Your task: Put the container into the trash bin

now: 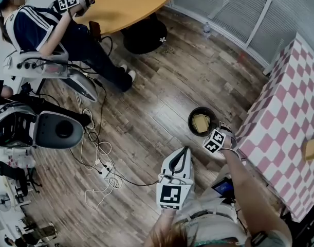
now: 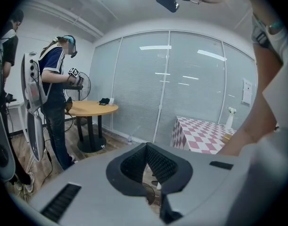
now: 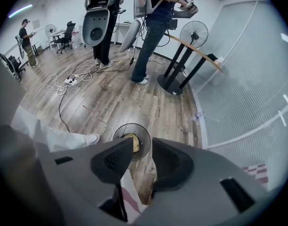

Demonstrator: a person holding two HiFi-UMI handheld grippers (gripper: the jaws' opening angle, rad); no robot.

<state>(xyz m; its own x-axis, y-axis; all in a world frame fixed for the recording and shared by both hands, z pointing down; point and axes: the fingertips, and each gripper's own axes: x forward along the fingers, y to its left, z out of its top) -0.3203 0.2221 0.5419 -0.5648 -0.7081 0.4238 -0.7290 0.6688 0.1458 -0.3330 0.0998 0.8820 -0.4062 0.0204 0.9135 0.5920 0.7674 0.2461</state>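
A black round trash bin (image 1: 191, 115) stands on the wooden floor beside the checkered table. A tan, squarish container (image 1: 200, 122) lies inside it. My right gripper (image 1: 212, 136) hangs just above the bin's near right rim and points steeply down. In the right gripper view the bin (image 3: 143, 134) and the container (image 3: 131, 141) show below the right gripper (image 3: 143, 147), whose jaws stand apart with nothing between them. My left gripper (image 1: 185, 151) is held to the bin's near left, its jaws meeting at the tips with nothing in them, as the left gripper view (image 2: 146, 147) also shows.
A table with a pink-and-white checkered cloth (image 1: 290, 122) stands at the right, a yellow thing (image 1: 311, 149) on it. Cables and a power strip (image 1: 97, 163) lie on the floor to the left. Another person (image 1: 54, 30) with grippers stands by a round wooden table (image 1: 131, 1).
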